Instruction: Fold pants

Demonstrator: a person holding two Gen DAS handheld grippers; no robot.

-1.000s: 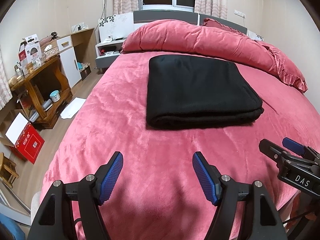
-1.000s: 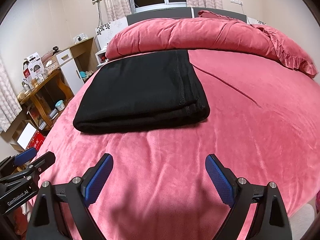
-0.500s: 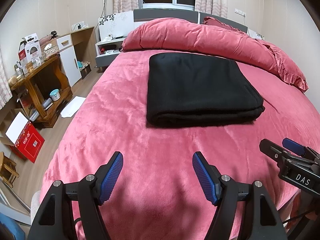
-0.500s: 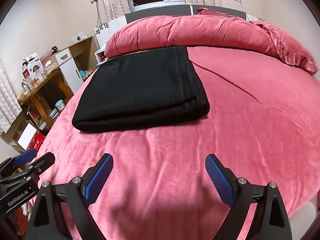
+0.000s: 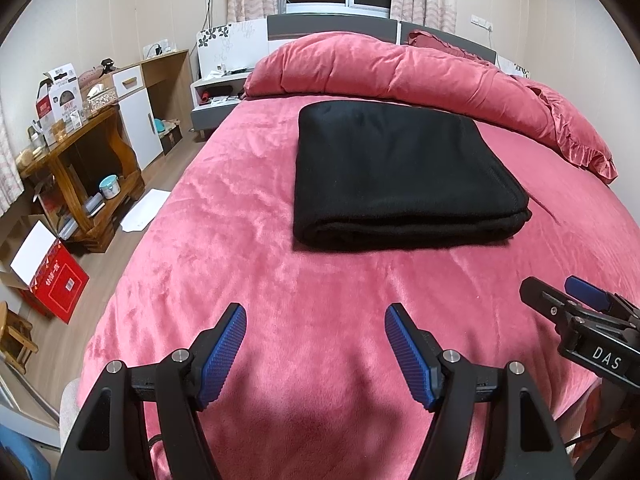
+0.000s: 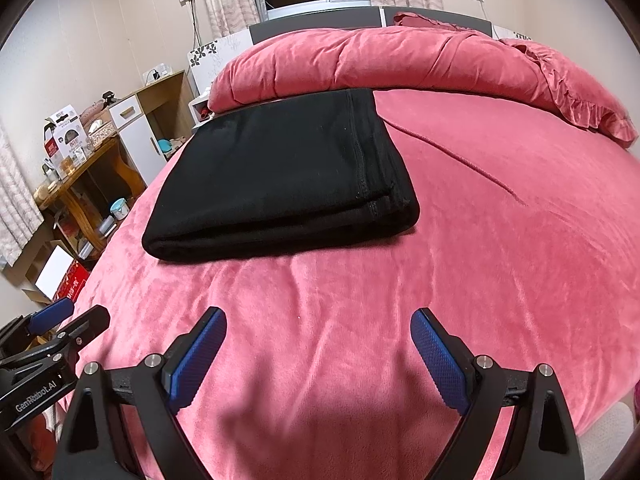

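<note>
The left gripper (image 5: 316,334) hung with fingers spread wide, empty; the black pants (image 5: 400,176), folded flat on the pink bed (image 5: 240,240), lay ahead, well apart. The right gripper (image 6: 319,338) likewise gaped, pants ahead-left.

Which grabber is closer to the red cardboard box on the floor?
The left gripper. It hovers over the bed's near edge, on the side of the red box; the right gripper sits farther across the bed from it.

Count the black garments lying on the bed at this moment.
1. A single folded pair of black pants lies flat mid-bed on the pink bedspread, just before the rolled pink duvet. Nothing seen suggests another.
</note>
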